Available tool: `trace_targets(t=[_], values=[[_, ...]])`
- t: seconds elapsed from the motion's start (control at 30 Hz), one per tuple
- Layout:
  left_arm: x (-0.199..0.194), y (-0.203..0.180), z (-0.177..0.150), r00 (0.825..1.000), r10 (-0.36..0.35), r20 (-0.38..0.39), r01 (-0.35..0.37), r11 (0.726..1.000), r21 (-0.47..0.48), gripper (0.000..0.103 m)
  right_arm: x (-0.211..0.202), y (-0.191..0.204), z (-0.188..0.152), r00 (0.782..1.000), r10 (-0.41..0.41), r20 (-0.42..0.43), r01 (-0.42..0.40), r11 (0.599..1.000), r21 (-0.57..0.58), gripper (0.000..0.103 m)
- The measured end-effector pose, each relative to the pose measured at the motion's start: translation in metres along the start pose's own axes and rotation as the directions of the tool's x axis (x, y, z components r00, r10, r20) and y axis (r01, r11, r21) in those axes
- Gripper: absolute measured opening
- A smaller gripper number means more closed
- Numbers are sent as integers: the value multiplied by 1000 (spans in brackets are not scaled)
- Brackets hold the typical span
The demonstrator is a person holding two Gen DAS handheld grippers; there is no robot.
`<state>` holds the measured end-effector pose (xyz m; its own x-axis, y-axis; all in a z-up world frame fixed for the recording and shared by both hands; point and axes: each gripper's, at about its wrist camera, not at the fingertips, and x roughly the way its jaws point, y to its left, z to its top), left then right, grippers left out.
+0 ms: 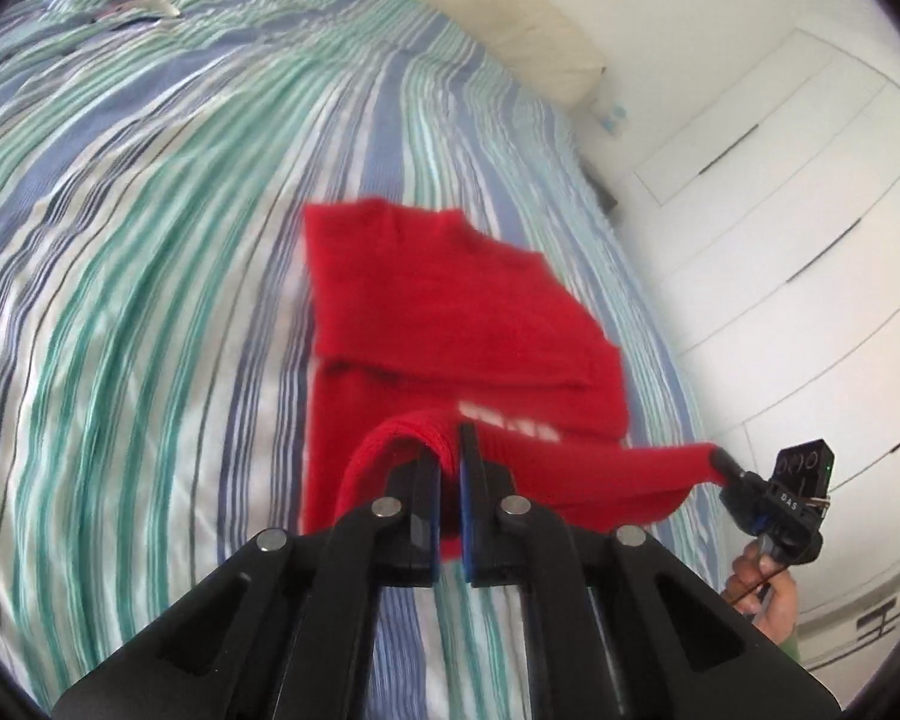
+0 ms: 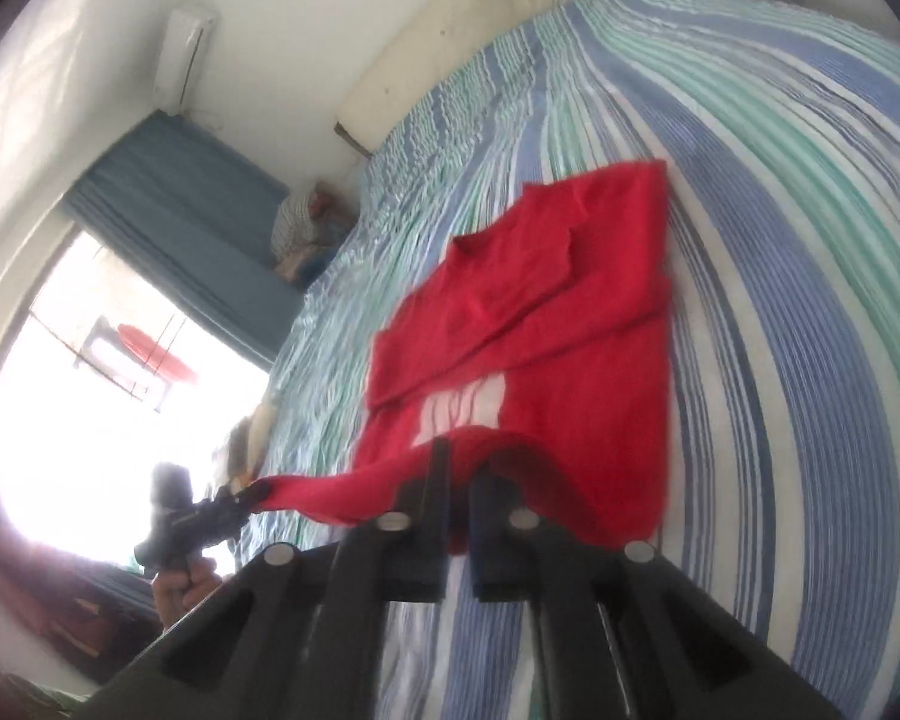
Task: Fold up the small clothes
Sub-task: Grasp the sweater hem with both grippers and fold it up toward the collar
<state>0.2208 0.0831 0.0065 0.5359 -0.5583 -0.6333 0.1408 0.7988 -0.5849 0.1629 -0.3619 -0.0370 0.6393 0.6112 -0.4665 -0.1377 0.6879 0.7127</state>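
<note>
My left claw [image 1: 450, 450] is clamped on the near hem of the red shirt [image 1: 450, 300], the knit edge bunched between its fingers. My right claw [image 2: 456, 468] is pinched shut on the same hem further along, and the edge hangs lifted between the two as a band running side to side, sagging a little. The rest of the shirt lies on the bed [image 1: 150, 240], over the striped blue, green and white cover. Its long axis runs away from me, neck end far, hem end near. One sleeve is folded across the chest, and blurred white lettering shows just beyond the raised hem. In the left view my right hand [image 1: 762, 588] grips its handle low at the side, claw pointed in toward the cloth. White cupboard doors [image 1: 780, 180] stand past the bed's edge.
</note>
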Motion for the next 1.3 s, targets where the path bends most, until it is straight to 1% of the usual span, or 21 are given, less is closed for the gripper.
trace_targets(t=[0.17,0.3,0.37,0.4,0.43,0.47,0.5,0.53,0.6,0.73,0.8,0.87,0.93,1.0,1.03,1.07,1.1,1.13,1.17,1.23,1.3], values=[[87,7,90,994,112,1,-112,994,0,3,66,-13,95,992,-91,84,94,995,-41,5],[150,11,126,976,216,-33,-214,976,48,4,131,-38,148,981,-183,66,187,981,-46,5],[172,18,135,968,245,-56,-243,969,43,11,153,-54,162,971,-229,71,232,972,-41,5],[179,23,141,965,253,-65,-252,968,20,18,162,-63,167,970,-233,74,235,972,-21,7],[182,30,145,963,261,-73,-263,965,-16,42,169,-74,172,972,-228,65,228,974,13,12],[179,36,148,958,278,-64,-281,958,-52,59,177,-84,175,972,-231,52,228,972,51,18],[171,41,151,957,290,-28,-291,953,-86,80,181,-92,175,968,-247,49,242,966,89,36],[160,46,152,956,294,13,-291,950,-111,87,180,-97,176,964,-259,66,251,961,117,47],[142,52,151,958,283,49,-275,953,-128,87,169,-98,177,964,-239,115,223,966,133,47],[117,49,128,958,284,47,-282,958,-43,88,147,-69,169,972,-204,117,204,979,15,47],[115,41,103,957,288,12,-288,956,57,92,141,-49,152,985,-160,67,165,983,-81,50],[116,35,73,943,329,-50,-318,935,158,92,146,-33,129,990,-137,-28,130,975,-182,59],[112,36,42,920,384,-74,-360,906,223,92,156,-34,97,964,-230,-131,190,945,-267,60],[95,39,10,906,415,-84,-382,887,258,92,153,-56,72,913,-369,-176,312,907,-281,55],[85,41,-4,904,419,-84,-385,884,265,92,141,-67,64,914,-369,-167,322,912,-255,44],[74,42,-17,904,421,-77,-388,882,269,92,126,-74,60,919,-370,-139,333,914,-231,43],[65,42,-29,904,423,-66,-392,879,270,92,112,-77,55,907,-402,-123,371,903,-216,44],[57,41,-39,903,426,-52,-398,877,269,92,100,-78,51,888,-447,-107,421,884,-205,49],[51,38,-47,904,427,-36,-403,876,266,92,88,-78,47,884,-459,-86,437,879,-192,50],[46,30,-60,906,424,-6,-407,874,266,95,68,-73,35,906,-418,-57,404,898,-172,58],[49,23,-71,903,428,18,-416,867,274,96,61,-65,20,910,-411,-52,397,900,-179,63]])
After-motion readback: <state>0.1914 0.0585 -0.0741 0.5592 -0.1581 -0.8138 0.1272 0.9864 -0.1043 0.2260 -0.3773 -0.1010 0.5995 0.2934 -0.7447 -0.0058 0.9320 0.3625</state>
